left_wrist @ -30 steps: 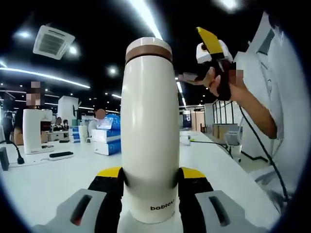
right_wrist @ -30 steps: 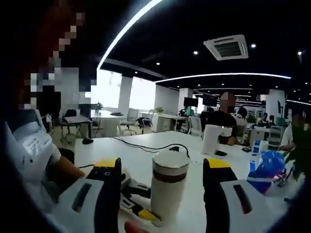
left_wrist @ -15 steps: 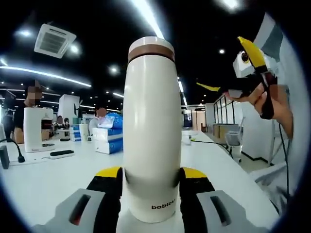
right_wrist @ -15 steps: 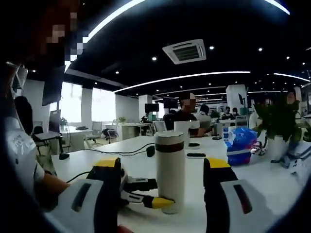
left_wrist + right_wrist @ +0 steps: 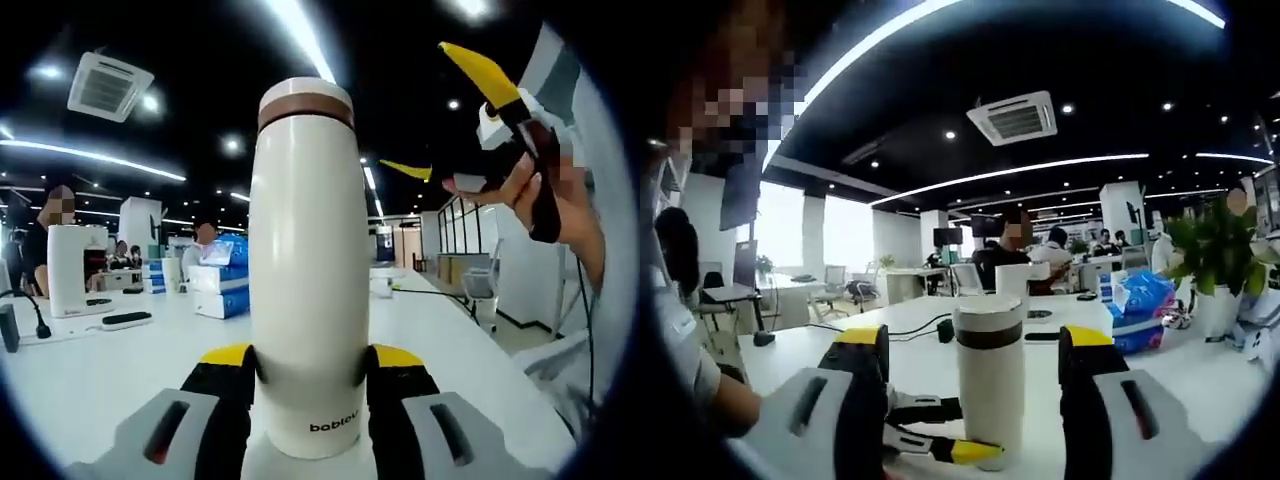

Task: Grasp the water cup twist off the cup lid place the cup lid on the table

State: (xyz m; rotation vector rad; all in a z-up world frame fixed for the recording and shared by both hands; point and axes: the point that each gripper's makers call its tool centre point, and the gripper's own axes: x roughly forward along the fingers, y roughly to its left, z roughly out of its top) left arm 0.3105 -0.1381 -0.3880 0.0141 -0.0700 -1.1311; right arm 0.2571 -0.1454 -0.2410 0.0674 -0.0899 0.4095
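In the left gripper view the water cup [image 5: 308, 270] stands upright on the white table [image 5: 80, 375], a tall cream cylinder with a brown band under its cup lid [image 5: 306, 100]; the lid sits on top, not yet off; the left gripper [image 5: 308, 375] has its two yellow-tipped jaws pressed against the cup's lower body from either side, closed on it just above the base. At the upper right of that view the right gripper [image 5: 450, 120] is held up in the air by the person's hand [image 5: 530, 190], well apart from the cup, its yellow jaws spread wide with nothing between them.

In the right gripper view the cup [image 5: 990, 375] stands between the right gripper's own wide-apart jaws but farther off, untouched by them; the left gripper [image 5: 970, 452] reaches in from the left, low against the cup's base.

On the far part of the table lie a blue package [image 5: 1137, 305] and a white appliance [image 5: 70, 270]; a potted plant [image 5: 1215, 260] stands at the right.
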